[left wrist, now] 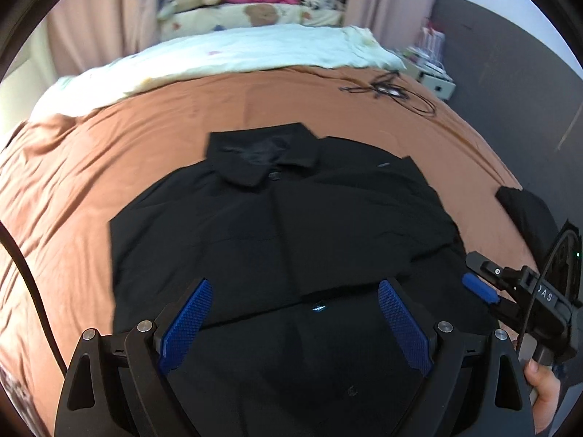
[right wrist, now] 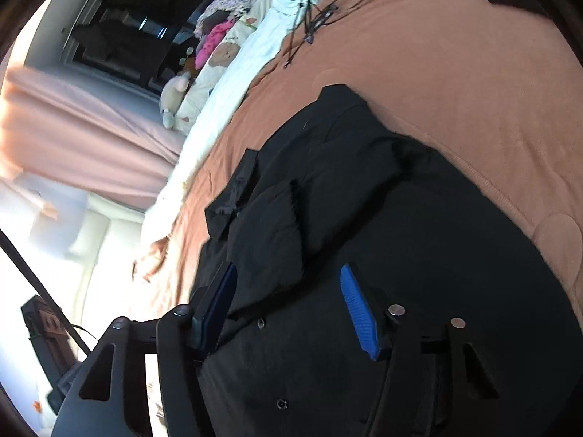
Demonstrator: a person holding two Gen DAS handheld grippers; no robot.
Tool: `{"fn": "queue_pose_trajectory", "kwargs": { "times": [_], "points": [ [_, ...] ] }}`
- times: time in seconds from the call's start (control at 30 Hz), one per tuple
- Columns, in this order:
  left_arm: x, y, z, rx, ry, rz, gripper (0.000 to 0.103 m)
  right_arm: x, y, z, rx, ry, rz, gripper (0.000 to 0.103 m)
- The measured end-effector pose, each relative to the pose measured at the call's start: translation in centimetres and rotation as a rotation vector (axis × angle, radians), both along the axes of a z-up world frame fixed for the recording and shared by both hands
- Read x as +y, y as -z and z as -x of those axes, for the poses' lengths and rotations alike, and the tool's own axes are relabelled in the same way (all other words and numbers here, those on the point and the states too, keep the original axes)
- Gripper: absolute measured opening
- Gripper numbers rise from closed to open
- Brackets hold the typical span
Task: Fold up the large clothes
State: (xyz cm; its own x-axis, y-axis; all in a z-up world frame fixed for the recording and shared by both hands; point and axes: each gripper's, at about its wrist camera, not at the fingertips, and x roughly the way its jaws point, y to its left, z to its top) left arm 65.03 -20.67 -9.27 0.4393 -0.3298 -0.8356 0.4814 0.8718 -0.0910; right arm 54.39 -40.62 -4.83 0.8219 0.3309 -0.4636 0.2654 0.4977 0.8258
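A large black collared jacket (left wrist: 284, 225) lies spread on a brown bedspread (left wrist: 127, 138), collar at the far end and sleeves folded in over the body. My left gripper (left wrist: 295, 291) is open and empty, hovering over the jacket's lower part. The right gripper (left wrist: 481, 284) shows at the right edge of the left wrist view, beside the jacket's right side. In the right wrist view the right gripper (right wrist: 288, 284) is open and empty above the jacket (right wrist: 382, 236), near a folded sleeve and the snap buttons.
A white quilt (left wrist: 226, 58) and pillows with soft toys (left wrist: 255, 11) lie at the bed's far end. A black cable tangle (left wrist: 393, 91) sits on the far right of the bedspread. Another dark item (left wrist: 524, 211) lies at the bed's right edge.
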Motion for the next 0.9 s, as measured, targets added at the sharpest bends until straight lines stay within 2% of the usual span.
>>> {"fn": "queue_pose_trajectory", "kwargs": {
  "times": [0.1,0.17,0.47,0.57,0.6,0.67,0.7,0.73,0.77,0.87,0.9],
  "points": [
    [-3.1,1.3,-0.4,0.023,0.035,0.019,0.093,-0.2,2.7,0.7,0.010,0.027,-0.004,0.048],
    [-5.2,2.1,-0.6,0.033,0.057,0.015,0.093,-0.7,3.2,0.9,0.018,0.041,0.002,0.046],
    [-13.2,7.7,-1.0,0.103,0.158,-0.019,0.093,-1.6,3.2,1.4,0.038,0.094,0.001,0.046],
    [-14.7,9.7,-0.8,0.113,0.181,-0.080,0.092,-1.3,3.2,1.1,0.045,0.084,0.006,0.046],
    [-15.0,10.4,-0.9,0.113,0.186,-0.117,0.090,-1.1,3.1,1.0,0.045,0.080,0.005,0.046],
    [-15.1,11.0,-0.9,0.097,0.187,-0.163,0.069,-0.7,3.0,1.0,0.045,0.073,0.010,0.046],
    [-14.9,11.1,-0.9,0.086,0.185,-0.181,0.061,-0.4,2.9,1.0,0.043,0.070,0.012,0.046],
    [-14.6,11.0,-1.0,0.084,0.182,-0.191,0.051,-0.4,3.0,0.9,0.041,0.067,0.011,0.046],
    [-14.1,10.9,-1.1,0.103,0.186,-0.168,0.045,-0.3,3.0,0.9,0.040,0.068,0.010,0.046],
    [-12.7,9.4,-1.1,0.090,0.180,-0.143,0.032,0.0,3.0,0.8,0.037,0.062,0.009,0.046],
    [-12.3,8.9,-1.1,0.084,0.176,-0.136,0.031,0.0,3.1,0.7,0.035,0.060,0.007,0.046]
  ]
}}
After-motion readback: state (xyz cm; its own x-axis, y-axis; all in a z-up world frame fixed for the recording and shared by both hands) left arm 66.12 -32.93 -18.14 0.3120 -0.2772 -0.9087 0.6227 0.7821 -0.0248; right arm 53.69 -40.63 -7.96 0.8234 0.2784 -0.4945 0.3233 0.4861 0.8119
